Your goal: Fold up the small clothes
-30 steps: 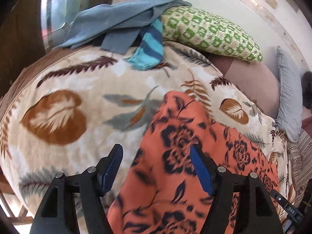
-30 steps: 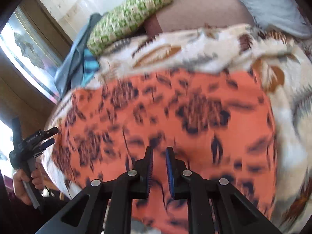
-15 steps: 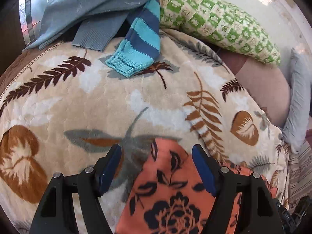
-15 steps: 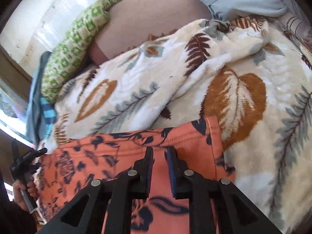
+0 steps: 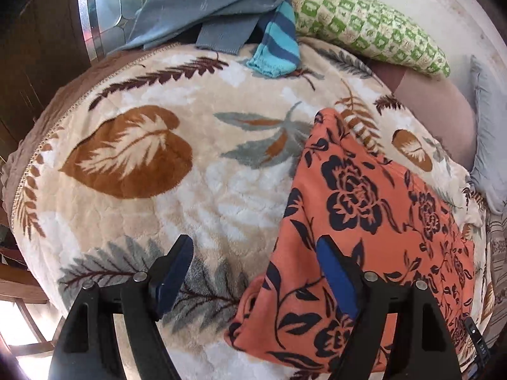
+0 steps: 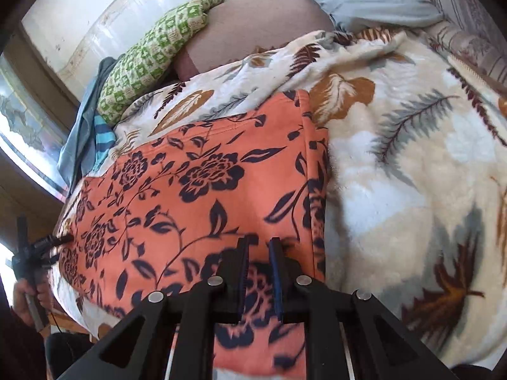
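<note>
One garment, an orange floral cloth (image 6: pixel 196 190), was seen lying spread on the leaf-patterned blanket (image 5: pixel 133 145); in the right wrist view it filled the centre and lower left of the frame, and in the left wrist view the lower right. A doubled layer could be made out along its right-hand edge in the right wrist view, so a first fold was judged to be possibly made, though this could not be told for certain; further folds and squaring were judged to be left.

The right gripper (image 6: pixel 259 255) was held with its jaws narrowed to a slim gap, low over the cloth near that right edge; whether fabric was pinched between them could not be told, as that part was blurred. The left gripper (image 5: pixel 253 272) was held wide apart, nothing clamped, its right finger (image 5: pixel 336 278) over the cloth's near left border and its left finger over bare blanket.

Open blanket was shown to the right of the cloth in the right wrist view and across the left and centre of the left wrist view, giving room for folding. A green patterned pillow (image 5: pixel 370 28), a grey-blue garment (image 5: pixel 209 3) and a striped sleeve (image 5: pixel 279 50) were piled at the top of the left wrist frame, well apart from the cloth.
</note>
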Tool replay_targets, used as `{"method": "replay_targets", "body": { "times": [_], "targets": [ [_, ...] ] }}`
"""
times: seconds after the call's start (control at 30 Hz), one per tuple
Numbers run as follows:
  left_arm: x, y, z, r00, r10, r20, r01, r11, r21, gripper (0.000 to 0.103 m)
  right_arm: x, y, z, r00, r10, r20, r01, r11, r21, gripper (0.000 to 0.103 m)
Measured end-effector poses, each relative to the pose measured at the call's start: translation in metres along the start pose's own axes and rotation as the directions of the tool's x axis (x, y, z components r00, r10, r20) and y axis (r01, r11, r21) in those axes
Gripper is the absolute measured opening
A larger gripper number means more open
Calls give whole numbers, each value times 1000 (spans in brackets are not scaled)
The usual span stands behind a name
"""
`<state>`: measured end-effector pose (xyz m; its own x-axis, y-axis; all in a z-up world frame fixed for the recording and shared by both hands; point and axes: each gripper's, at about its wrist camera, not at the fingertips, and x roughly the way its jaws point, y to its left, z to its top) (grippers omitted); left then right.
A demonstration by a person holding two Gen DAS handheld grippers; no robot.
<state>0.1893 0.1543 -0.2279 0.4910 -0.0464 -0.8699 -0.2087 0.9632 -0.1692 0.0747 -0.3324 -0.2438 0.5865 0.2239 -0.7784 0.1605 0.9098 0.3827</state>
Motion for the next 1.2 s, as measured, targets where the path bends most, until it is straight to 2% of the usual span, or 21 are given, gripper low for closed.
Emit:
{"method": "replay_targets", "body": {
  "times": [0.07,0.17,0.27,0.37,0.47,0.57,0.67,0.7,0.73,0.77,0.8,0.87,0.97,1.0,1.03,1.1,1.17,1.2],
  "targets": [
    [-24,-3,-12,999,-3,35,3,1000,5,81,-6,12,-1,999,34,6,-33,999,-11,15],
    [-44,-5,-37,999,-9,40,9,1000,-9,82,-4,38,-3,996,86,-2,-86,996,-35,15],
    [-45,1,-67,999,-42,1,42,998,-49,85,4,70,-6,992,125,-24,-127,989,-81,16],
    [-29,15,-87,994,-102,-48,93,983,-159,85,17,106,-8,985,164,-55,-170,977,-127,16],
    [-15,28,-91,988,-155,-19,144,950,-276,85,30,144,-7,974,211,-88,-223,959,-175,16],
    [0,30,-86,976,-216,22,210,913,-349,84,50,177,-4,962,241,-128,-262,949,-176,16],
    [2,20,-78,970,-231,75,243,909,-339,84,62,198,-2,956,265,-126,-284,945,-161,16],
    [4,16,-75,964,-250,87,265,908,-326,77,66,202,-2,955,268,-123,-286,945,-159,16],
    [5,13,-73,965,-246,94,263,909,-322,67,69,205,-2,956,269,-116,-285,946,-156,16],
    [7,11,-71,965,-242,101,262,911,-318,60,72,206,-2,958,265,-107,-279,948,-153,16],
    [10,10,-70,963,-247,106,268,912,-310,49,74,205,-1,960,262,-95,-274,951,-145,16],
    [15,11,-72,959,-254,127,281,910,-306,39,81,200,2,961,265,-74,-273,955,-120,16],
    [19,16,-74,945,-278,171,319,896,-308,37,97,190,-3,970,230,-75,-237,966,-100,15],
    [20,17,-73,943,-281,178,324,895,-308,39,103,185,-6,969,233,-80,-240,967,-88,12],
    [21,17,-73,943,-278,185,325,893,-312,48,106,180,-9,966,250,-69,-255,963,-82,12],
    [25,18,-70,928,-316,198,366,871,-328,61,106,176,-13,960,278,-44,-281,956,-83,12],
    [23,16,-67,928,-311,205,364,873,-326,61,101,175,-11,956,288,-60,-292,954,-75,12],
    [23,12,-66,933,-297,203,348,885,-308,57,94,172,-10,951,305,-50,-308,949,-67,12]
  ]
}}
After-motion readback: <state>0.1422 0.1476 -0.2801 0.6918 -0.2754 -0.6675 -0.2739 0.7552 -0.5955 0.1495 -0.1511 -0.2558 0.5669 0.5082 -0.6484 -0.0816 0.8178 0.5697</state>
